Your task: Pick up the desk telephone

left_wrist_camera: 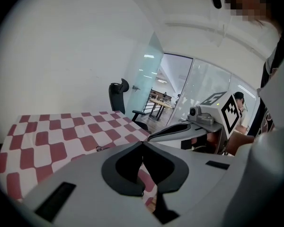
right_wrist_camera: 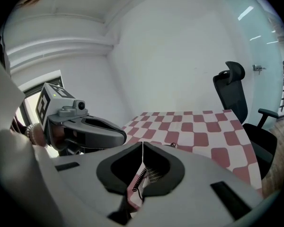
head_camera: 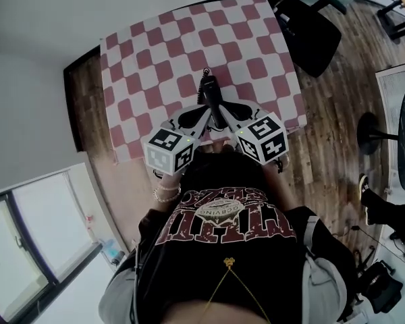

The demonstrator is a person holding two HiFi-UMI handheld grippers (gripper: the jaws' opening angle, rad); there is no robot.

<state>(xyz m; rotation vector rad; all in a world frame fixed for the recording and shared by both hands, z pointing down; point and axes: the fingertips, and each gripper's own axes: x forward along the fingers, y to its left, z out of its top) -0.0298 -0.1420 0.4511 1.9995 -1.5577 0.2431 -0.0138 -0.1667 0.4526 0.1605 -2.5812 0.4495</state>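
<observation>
1. Tablecloth (head_camera: 189, 52): dusky red and white checks.
2. Telephone (head_camera: 210, 90): black.
3. Left gripper (left_wrist_camera: 143, 144), right gripper (right_wrist_camera: 142, 144): grey, black pads (left_wrist_camera: 128, 169); white cubes (head_camera: 169, 150), black square markers.
4. Chair (head_camera: 309, 29): black.
5. Floor (head_camera: 324, 113): brown wood grain.

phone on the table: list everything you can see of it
Black, narrow, plastic-looking phone lying flat on the checked cloth near its near edge, lengthwise toward the far edge. A coiled cord sits at its far end. The shut left gripper and right gripper cover its near end; contact unclear. The right gripper view shows cord coils and a grille below the jaws.
</observation>
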